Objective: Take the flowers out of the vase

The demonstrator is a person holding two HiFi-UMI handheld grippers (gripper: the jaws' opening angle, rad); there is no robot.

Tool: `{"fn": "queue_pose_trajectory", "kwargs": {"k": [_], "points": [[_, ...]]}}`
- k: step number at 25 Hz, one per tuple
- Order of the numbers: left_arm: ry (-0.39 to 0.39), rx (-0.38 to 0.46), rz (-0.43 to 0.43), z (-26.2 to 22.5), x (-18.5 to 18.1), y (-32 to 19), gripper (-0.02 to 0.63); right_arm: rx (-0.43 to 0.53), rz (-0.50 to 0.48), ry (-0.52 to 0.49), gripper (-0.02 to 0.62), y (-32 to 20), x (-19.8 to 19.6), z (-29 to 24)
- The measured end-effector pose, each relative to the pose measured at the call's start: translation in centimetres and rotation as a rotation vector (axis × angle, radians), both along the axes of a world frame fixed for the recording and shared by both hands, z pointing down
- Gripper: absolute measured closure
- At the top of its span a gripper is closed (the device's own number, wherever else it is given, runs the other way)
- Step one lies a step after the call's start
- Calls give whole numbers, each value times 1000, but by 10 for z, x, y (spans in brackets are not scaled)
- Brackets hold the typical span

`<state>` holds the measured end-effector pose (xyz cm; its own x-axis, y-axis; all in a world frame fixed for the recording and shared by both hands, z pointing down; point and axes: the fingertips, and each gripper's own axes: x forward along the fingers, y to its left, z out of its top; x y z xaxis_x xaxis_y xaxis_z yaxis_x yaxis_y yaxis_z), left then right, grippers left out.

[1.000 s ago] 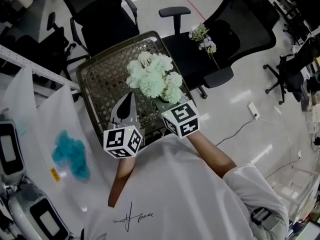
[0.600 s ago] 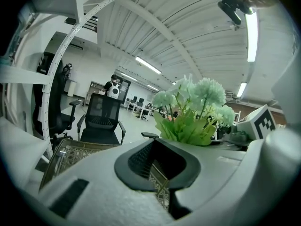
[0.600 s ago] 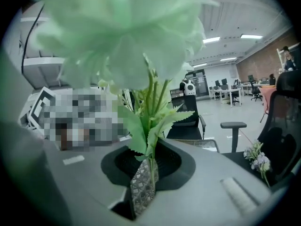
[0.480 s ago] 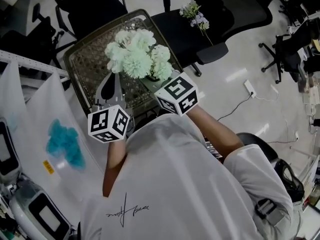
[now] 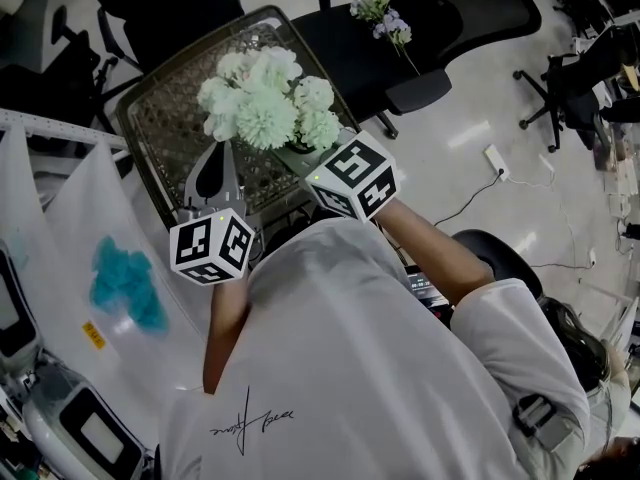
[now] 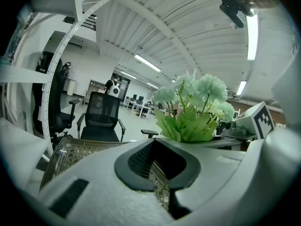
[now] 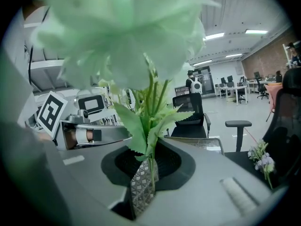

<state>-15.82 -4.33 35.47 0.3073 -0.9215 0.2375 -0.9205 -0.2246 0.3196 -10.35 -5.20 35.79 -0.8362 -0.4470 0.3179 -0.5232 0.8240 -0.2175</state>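
Vs 1 s back: the head view has swung. The left hand-held gripper [image 5: 217, 150], the flowers [image 5: 265, 108] and the right hand-held gripper [image 7: 149, 154] all sit further up and left in it. More of the person's white shirt [image 5: 340, 368] fills the bottom. The right marker cube sits at a different tilt. The sprig [image 5: 383, 18] on the black chair [image 5: 345, 63] is now close to the top edge. Grip unchanged: bunch in the right jaws then and now.

Left hand-held gripper: jaws together, nothing between them, held just left of the bunch over the woven counter [image 5: 150, 133].

Right hand-held gripper: clamped on the green stems of the flowers, below the leaves. The pale green heads stand above the jaws, over the right half of the woven counter. Its own view shows the stems running through the jaw gap, with lattice visible behind.

Containers: on the far left, translucent plastic [image 5: 60, 218] holds or covers a teal lump [image 5: 125, 283]; cannot tell which.

Surface: the woven counter is open lattice with a dark rim.

Room: more black office chairs at top left. To the right, pale glossy floor [image 5: 470, 118] with a socket block [image 5: 495, 158] and its cable. Strip lights [image 6: 249, 32] on a white ribbed ceiling, and desks far off in both gripper views
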Motion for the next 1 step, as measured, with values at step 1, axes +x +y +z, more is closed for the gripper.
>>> {"fn": "queue_pose_trajectory", "kwargs": {"k": [1], "points": [[0, -1, 1, 0, 0, 0, 604, 0, -2, 1, 529, 0, 0, 0]]}}
